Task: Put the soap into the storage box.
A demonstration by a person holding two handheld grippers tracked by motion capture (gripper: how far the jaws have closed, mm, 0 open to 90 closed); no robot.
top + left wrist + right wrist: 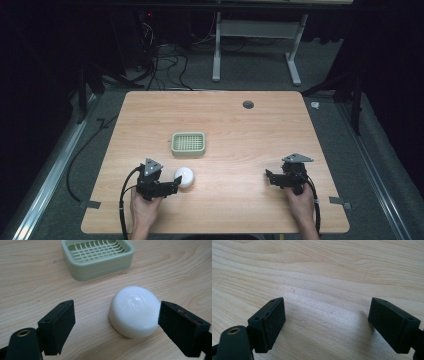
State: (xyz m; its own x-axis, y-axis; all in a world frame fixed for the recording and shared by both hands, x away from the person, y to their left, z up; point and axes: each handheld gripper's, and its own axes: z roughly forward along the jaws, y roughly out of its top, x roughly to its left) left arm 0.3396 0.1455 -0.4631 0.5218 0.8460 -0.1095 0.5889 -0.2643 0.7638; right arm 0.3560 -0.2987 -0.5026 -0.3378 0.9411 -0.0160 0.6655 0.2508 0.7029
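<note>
The white soap bar [135, 311] lies on the bench [240, 190] at about 5 o'clock from the green soap dish [188, 143], near it but apart. The left tongs [116, 325] are spread wide, the soap just beside the right-hand jaw with a broad gap to the other; I would shift them sideways to centre the bar, then close gently, since it looks slick and rounded. The left hand [145, 207] holds them low, aimed toward 2 o'clock. The right tongs [327, 322] rest apart over bare wood.
</note>
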